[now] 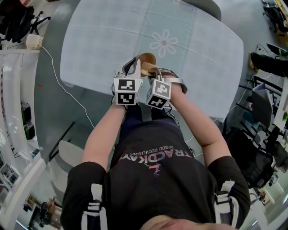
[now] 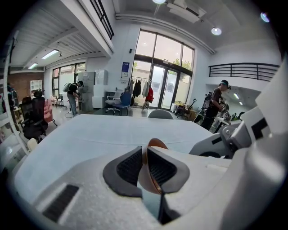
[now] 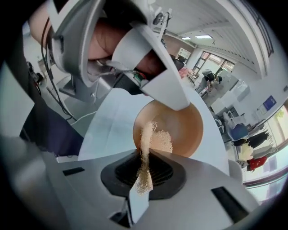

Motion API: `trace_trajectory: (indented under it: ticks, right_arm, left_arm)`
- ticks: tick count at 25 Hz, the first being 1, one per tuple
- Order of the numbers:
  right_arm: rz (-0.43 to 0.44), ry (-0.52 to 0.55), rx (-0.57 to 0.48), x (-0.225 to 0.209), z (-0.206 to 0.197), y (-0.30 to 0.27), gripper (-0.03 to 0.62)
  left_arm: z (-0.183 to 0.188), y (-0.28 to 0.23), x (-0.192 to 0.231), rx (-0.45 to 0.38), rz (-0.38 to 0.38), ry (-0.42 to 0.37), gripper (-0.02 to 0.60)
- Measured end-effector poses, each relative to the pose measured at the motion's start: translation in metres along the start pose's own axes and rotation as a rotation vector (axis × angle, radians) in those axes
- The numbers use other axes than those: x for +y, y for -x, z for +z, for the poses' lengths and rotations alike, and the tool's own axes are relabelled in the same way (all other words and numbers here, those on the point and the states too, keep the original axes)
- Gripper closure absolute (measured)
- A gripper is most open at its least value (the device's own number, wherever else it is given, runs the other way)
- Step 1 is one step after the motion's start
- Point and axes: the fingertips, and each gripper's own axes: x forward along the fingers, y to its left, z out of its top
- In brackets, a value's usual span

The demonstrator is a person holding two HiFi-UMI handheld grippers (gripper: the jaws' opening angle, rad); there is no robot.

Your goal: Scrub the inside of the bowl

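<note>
A tan bowl [image 1: 147, 58] is held tilted above the near edge of the table [image 1: 99, 45], which has a pale cloth with a flower print. My left gripper [image 1: 132, 66] is shut on its rim; in the left gripper view the rim [image 2: 156, 143] stands between the dark pads [image 2: 130, 167]. My right gripper [image 1: 155, 72] is shut on a beige fibrous scrub pad [image 3: 145, 150]. In the right gripper view the pad's far end lies inside the bowl [image 3: 182, 128], against its inner wall, and a left gripper finger [image 3: 168, 92] covers the bowl's upper rim.
A grey chair [image 1: 204, 5] stands at the table's far side. A white cable [image 1: 63, 85] runs along the floor at the left, beside white shelving [image 1: 13, 103]. Bags and gear [image 1: 270, 63] crowd the right. People [image 2: 73, 95] stand far off in the room.
</note>
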Motion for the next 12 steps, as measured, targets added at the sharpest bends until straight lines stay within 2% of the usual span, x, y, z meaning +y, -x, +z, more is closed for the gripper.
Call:
trace_trajectory:
  ticks: [6, 12]
  right_arm:
    - [0.058, -0.115, -0.165, 0.004, 0.023, 0.013, 0.562]
    - [0.062, -0.111, -0.176, -0.001, 0.021, 0.013, 0.562]
  left_arm:
    - [0.003, -0.001, 0.004, -0.021, 0.005, 0.058, 0.538]
    - [0.002, -0.005, 0.004, -0.010, -0.007, 0.088, 0.538]
